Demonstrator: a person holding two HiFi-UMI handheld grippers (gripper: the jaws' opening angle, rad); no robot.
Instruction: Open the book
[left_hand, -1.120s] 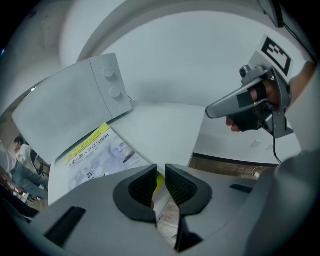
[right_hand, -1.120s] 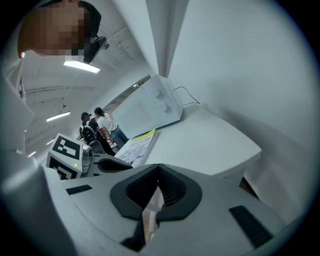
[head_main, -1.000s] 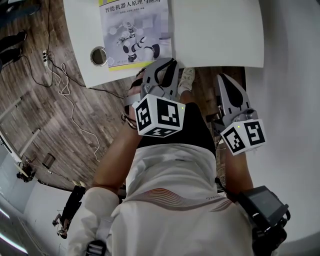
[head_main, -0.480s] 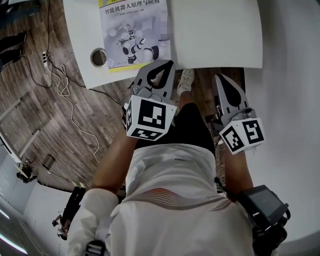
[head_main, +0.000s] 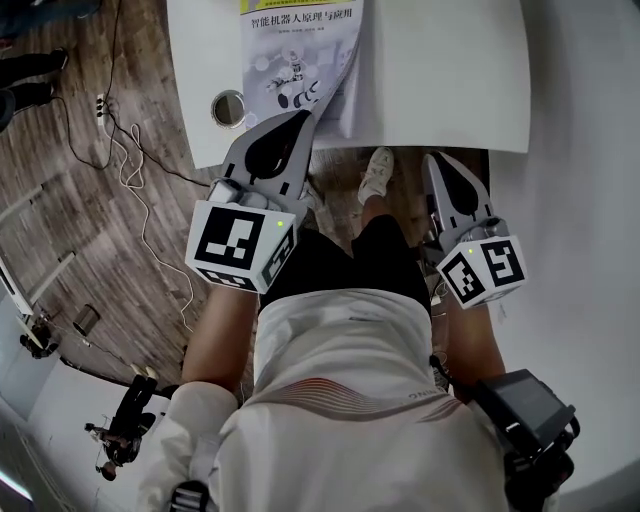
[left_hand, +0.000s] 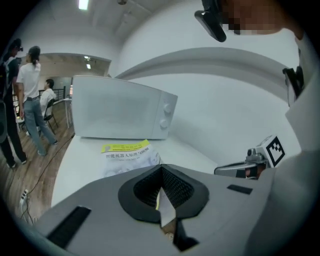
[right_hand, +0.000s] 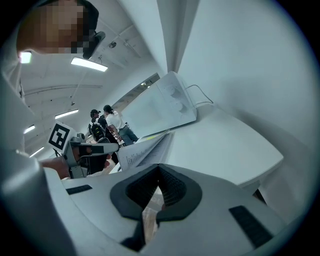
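Observation:
The book (head_main: 296, 62) lies on the white table (head_main: 440, 70), its blue-grey cover showing a white robot under a yellow band. My left gripper (head_main: 303, 118) is shut on the near right corner of the cover, which curls up off the pages below. In the left gripper view a sliver of the cover (left_hand: 164, 205) sits pinched between the jaws, with the rest of the book (left_hand: 127, 154) beyond. My right gripper (head_main: 440, 165) hangs shut and empty just short of the table's near edge. From the right gripper view the lifted cover and pages (right_hand: 145, 149) show to the left.
A white microwave (left_hand: 120, 114) stands behind the book. A round metal-rimmed opening (head_main: 228, 107) is in the table left of the book. Cables (head_main: 120, 160) trail over the wood floor at the left. People stand in the distance (left_hand: 30, 105).
My left gripper went from below the table edge up to the book's near right corner, rolled, and shut on the cover, which now lifts. The right gripper barely moved.

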